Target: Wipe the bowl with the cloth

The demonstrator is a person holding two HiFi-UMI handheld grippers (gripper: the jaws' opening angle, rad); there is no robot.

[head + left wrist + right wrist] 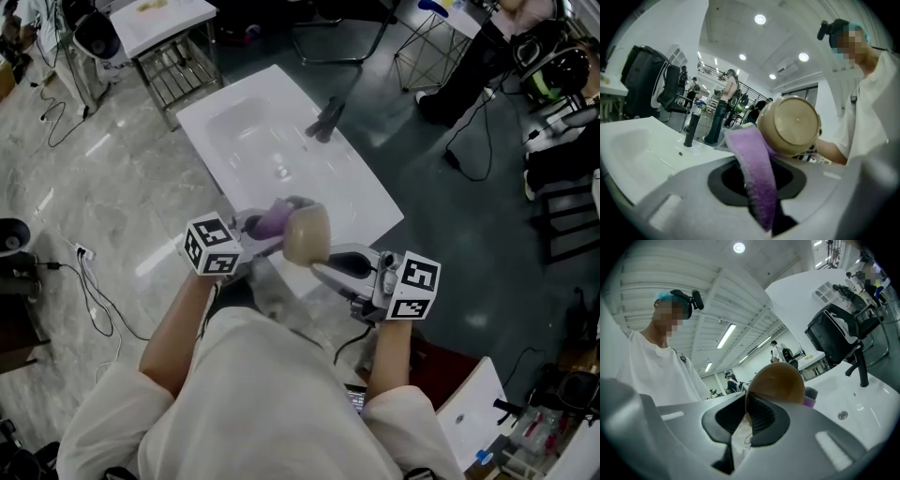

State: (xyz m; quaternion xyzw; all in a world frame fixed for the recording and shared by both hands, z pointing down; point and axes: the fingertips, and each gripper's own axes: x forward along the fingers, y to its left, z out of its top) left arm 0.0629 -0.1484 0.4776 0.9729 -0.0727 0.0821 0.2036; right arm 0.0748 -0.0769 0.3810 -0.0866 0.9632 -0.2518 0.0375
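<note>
A tan bowl (307, 234) is held in the air above the near edge of the white sink (281, 150). My right gripper (321, 266) is shut on its rim; in the right gripper view the bowl's wall (780, 383) runs down between the black pads (761, 416). My left gripper (265, 228) is shut on a purple cloth (274, 219). In the left gripper view the cloth (751, 152) rises out of the jaws and lies against the bowl's side, with the bowl's underside (793, 123) turned to that camera. A bit of the cloth (809, 402) shows behind the bowl.
The sink's black faucet (326, 120) stands at the far rim, with the drain (842, 415) in the basin. A wire-legged table (169, 37) stands at the back left. Cables and a power strip (82, 253) lie on the floor at left. Chairs and people fill the background.
</note>
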